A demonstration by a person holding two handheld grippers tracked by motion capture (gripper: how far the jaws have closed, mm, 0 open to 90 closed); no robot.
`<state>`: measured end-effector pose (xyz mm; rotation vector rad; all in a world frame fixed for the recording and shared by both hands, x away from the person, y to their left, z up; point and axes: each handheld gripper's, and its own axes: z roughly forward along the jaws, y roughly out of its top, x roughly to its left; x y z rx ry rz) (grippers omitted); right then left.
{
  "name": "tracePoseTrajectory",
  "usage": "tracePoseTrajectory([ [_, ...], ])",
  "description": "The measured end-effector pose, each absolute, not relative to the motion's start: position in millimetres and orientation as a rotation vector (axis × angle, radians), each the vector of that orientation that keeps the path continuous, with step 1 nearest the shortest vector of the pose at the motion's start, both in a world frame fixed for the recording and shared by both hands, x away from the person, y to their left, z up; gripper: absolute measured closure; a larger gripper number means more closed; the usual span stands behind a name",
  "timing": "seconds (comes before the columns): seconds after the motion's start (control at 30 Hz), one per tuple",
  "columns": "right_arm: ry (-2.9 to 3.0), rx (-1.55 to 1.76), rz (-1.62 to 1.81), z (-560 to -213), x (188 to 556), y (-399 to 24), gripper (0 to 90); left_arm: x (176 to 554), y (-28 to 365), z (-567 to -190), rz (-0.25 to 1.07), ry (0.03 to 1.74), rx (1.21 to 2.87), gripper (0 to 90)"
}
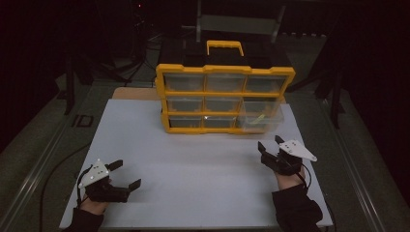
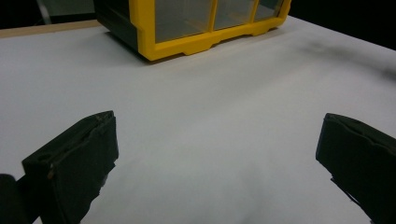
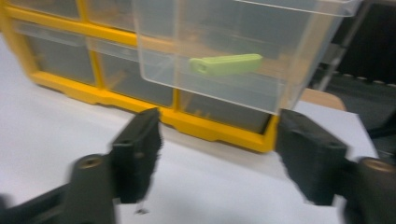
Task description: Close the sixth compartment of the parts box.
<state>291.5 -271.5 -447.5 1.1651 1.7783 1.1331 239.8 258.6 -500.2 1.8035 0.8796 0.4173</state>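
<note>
Right gripper view: drawer point(image 3: 233, 51) just beyond right claw point(image 3: 219, 154).

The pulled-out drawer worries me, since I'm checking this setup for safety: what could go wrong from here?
1. The clear drawer sticks out of the yellow organizer; a bump from the right hand-held gripper just below could pull it out.
2. Then the green piece inside could spill.
3. A hard push could shift the organizer on the white board.
</note>
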Motion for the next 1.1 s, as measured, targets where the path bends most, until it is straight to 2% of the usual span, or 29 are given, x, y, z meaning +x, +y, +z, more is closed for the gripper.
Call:
tracePoseTrajectory([
  [0.27, 1.737, 1.177, 1.064, -447, 294, -268, 65.1, 240, 258, -500, 0.416, 0.881, 1.808, 0.0],
  [0.37, 1.723, 1.185, 1.052, -445, 295, -268, 71.7, 240, 258, -500, 0.417, 0.878, 1.808, 0.0],
  [0.43, 1.724, 1.183, 1.044, -445, 295, -268, 72.9, 240, 258, -500, 0.419, 0.877, 1.808, 0.0],
  [0.73, 1.731, 1.173, 1.011, -440, 302, -265, 88.9, 240, 257, -500, 0.416, 0.879, 1.810, 0.0],
  [1.1, 1.741, 1.157, 1.012, -433, 310, -263, 89.9, 240, 257, -500, 0.419, 0.877, 1.810, 0.0],
])
